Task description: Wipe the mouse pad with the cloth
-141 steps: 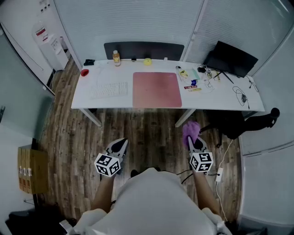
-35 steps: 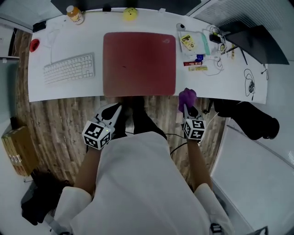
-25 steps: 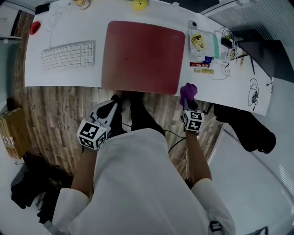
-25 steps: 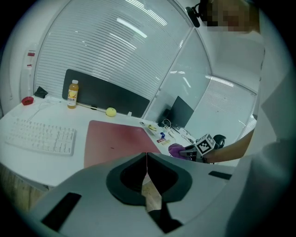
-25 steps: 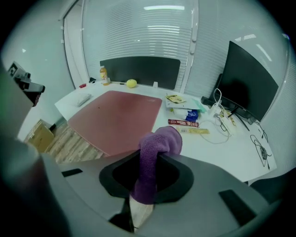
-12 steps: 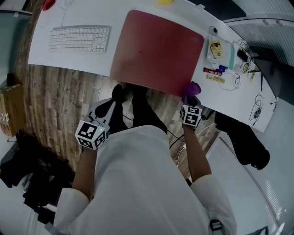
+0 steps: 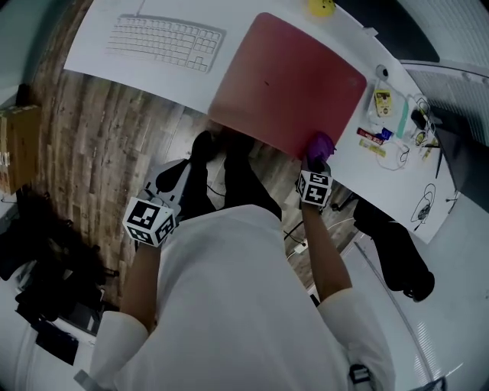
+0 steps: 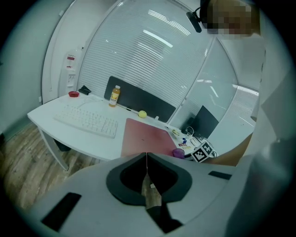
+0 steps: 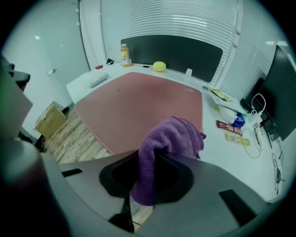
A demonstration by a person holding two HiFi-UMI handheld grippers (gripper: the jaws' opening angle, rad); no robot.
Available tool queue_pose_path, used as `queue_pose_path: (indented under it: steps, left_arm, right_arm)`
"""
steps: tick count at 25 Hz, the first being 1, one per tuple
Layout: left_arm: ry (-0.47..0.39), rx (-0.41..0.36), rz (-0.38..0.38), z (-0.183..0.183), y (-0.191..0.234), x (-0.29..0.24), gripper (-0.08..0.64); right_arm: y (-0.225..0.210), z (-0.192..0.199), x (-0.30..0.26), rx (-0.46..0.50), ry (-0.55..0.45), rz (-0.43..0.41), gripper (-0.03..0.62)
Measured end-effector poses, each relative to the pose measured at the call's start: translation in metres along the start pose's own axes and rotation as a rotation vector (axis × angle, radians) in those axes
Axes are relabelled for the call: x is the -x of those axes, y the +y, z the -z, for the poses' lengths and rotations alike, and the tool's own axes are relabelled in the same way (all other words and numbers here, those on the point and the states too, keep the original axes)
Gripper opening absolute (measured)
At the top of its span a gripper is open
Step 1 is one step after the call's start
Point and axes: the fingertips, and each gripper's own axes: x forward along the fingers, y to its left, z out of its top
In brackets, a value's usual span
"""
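Right tongs (image 7: 315, 162) are clenched on the cloth (image 9: 172, 141), a purple, fuzzy terry lump. It sticks out forward past the tips and a tail hangs back down between the jaws. It's at the near right corner of the mouse pad (image 7: 290, 80); I can't tell if it's actually touching.

The pad is a big matte red rectangle with rounded corners, lying flat. Its long side runs along the front of the white surface (image 7: 114, 65), and its near edge sits right at that front edge. There's a white strip between the pad's left edge and the keyboard (image 7: 164, 42). Small packets and cables (image 7: 386, 126) sit just off its right edge, and a yellow thing (image 7: 322, 8) sits at the far edge.

Left tongs (image 8: 147, 159) are clenched on nothing, held off the front of the surface over the plank floor (image 7: 114, 130).
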Motion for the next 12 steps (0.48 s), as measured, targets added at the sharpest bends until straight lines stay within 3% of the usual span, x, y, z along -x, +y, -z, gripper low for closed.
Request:
queue_pose_path:
  steps: [12]
  left_arm:
    - [-0.061,0.089,-0.115,0.019,0.047,0.049,0.018]
  right_arm:
    - [0.074,-0.048,-0.022,0.030,-0.010,-0.102,0.083]
